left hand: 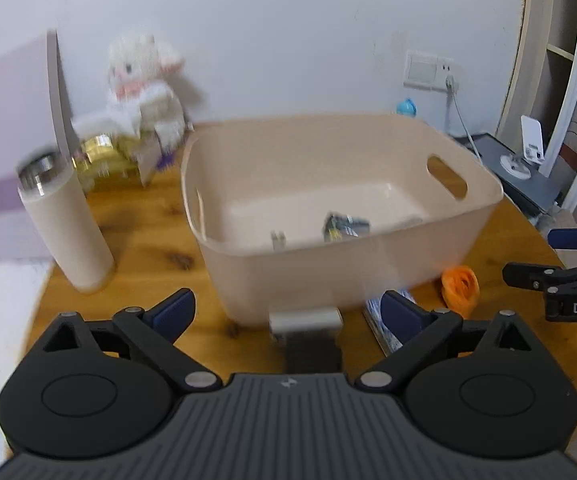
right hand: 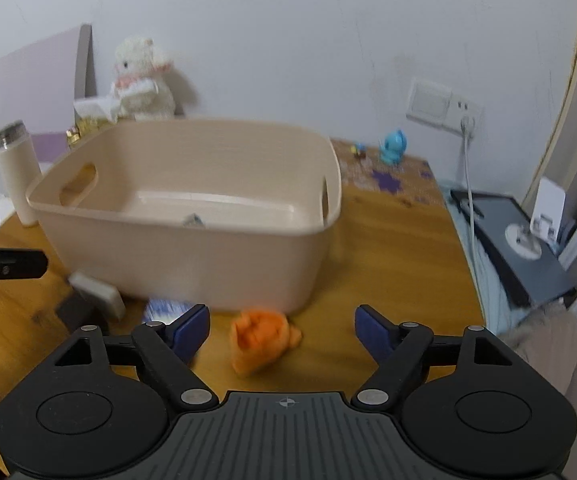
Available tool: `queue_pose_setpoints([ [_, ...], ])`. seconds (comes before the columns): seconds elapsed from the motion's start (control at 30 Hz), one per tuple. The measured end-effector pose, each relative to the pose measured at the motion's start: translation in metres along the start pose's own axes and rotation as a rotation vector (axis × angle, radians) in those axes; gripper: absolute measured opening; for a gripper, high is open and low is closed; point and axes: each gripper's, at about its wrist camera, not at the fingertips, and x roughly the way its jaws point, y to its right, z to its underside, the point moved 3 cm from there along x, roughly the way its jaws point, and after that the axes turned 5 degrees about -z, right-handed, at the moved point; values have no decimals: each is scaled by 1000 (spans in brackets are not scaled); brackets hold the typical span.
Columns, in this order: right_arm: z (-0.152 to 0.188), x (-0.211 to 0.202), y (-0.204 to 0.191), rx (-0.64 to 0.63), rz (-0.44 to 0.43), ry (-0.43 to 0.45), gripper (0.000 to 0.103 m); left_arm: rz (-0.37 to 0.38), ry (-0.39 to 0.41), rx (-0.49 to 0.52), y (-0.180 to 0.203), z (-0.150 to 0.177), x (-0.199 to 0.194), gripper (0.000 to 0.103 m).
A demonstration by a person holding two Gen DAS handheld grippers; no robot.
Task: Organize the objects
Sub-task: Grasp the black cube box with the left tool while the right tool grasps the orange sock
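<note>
A beige plastic basket (left hand: 368,272) (right hand: 192,264) stands in the middle of the wooden table, with a small dark packet (left hand: 344,226) and a little clip inside. In front of it lie a grey and black block (left hand: 308,332) (right hand: 96,296), a blue-white packet (left hand: 384,320) (right hand: 166,306) and an orange soft toy (left hand: 460,286) (right hand: 262,338). My left gripper (left hand: 288,312) is open, with the grey block between and beyond its fingers. Open too is my right gripper (right hand: 282,330), with the orange toy between its fingertips, not pinched.
A cream bottle with a steel cap (left hand: 64,224) (right hand: 14,168) stands left of the basket. A white plush (left hand: 144,88) (right hand: 142,80) sits at the back wall, a blue figurine (right hand: 394,146) back right. A cable (right hand: 468,200) hangs from the wall socket beside a dark tray (right hand: 516,248).
</note>
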Motion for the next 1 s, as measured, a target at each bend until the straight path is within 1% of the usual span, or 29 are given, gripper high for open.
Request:
queue_pose_setpoints([
  [0.1, 15, 13, 4, 3, -5, -48, 81, -3, -47, 4, 4, 17, 17, 99],
  [0.2, 28, 29, 5, -14, -14, -95, 81, 4, -71, 2, 5, 27, 32, 99],
  [0.3, 35, 41, 4, -20, -22, -115, 81, -7, -88, -31, 1, 33, 46, 99],
  [0.4, 37, 54, 5, -1, -37, -127, 81, -14, -103, -30, 0, 38, 58, 99],
  [0.53, 40, 71, 6, 26, -54, -135, 86, -17, -123, -24, 1, 42, 71, 99],
  [0.67, 40, 85, 6, 39, -55, -136, 86, -20, -127, -23, -1, 45, 82, 99],
  [0.8, 34, 92, 7, 62, -45, -107, 85, -14, -137, -27, -3, 47, 90, 99],
  [0.9, 32, 96, 5, 68, -38, -94, 85, -24, -120, -10, -2, 48, 92, 99],
  [1.0, 32, 96, 3, 66, -35, -83, 82, -25, -105, 1, -1, 49, 90, 97],
])
